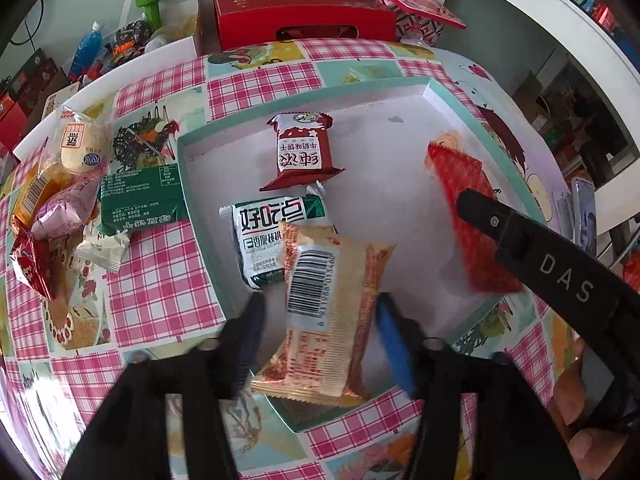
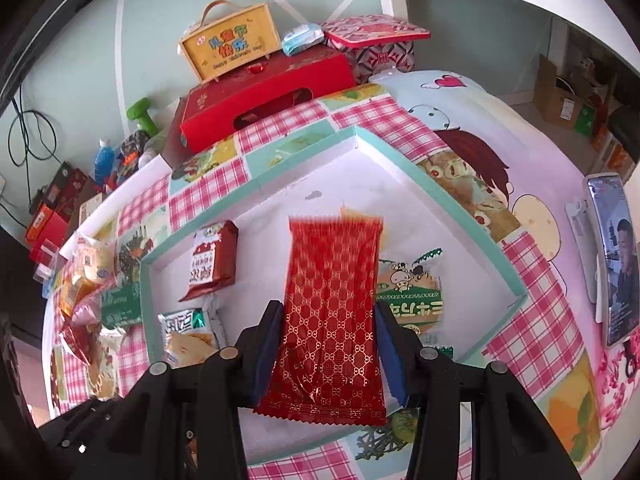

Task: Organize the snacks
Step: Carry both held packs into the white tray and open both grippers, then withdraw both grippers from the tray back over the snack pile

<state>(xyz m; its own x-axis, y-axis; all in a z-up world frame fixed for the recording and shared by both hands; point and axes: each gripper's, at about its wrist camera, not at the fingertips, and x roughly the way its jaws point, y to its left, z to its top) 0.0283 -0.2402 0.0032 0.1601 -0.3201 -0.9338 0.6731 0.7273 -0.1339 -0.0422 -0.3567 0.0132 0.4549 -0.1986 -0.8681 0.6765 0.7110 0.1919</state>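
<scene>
Left wrist view: the table [image 1: 160, 280], under a pink checked cloth, carries a wide shallow tray [image 1: 304, 92] with a mint-green rim and white floor. A heap of snacks [image 1: 60, 200] lies on the cloth left of the tray, a green packet [image 1: 140, 200] at its edge touching the tray's left rim. Inside the tray, much of the white floor towards the far rim is bare. A dark red biscuit packet [image 1: 300, 152] lies towards the far side, and a white and green packet [image 1: 272, 236] lies nearer, partly under a tan packet [image 1: 332, 312]. The tan packet lies barcode up between the jaws of the left gripper [image 1: 316, 340]; the jaws stand apart, each with a gap to the packet, so it is not clamped. The gripper points steeply down over the tray's near rim.

In the right wrist view, the right gripper [image 2: 328, 344] is clamped on a long red packet [image 2: 332, 308] with a gold pattern, both pads pressing its sides. The packet is held above the tray floor, its far end blurred. A round cake packet [image 2: 412, 292] lies just to its right, near the tray's right rim. A phone [image 2: 612, 256] stands on the table well right of the tray. A hand [image 1: 580, 400] shows on the right gripper's handle.
</scene>
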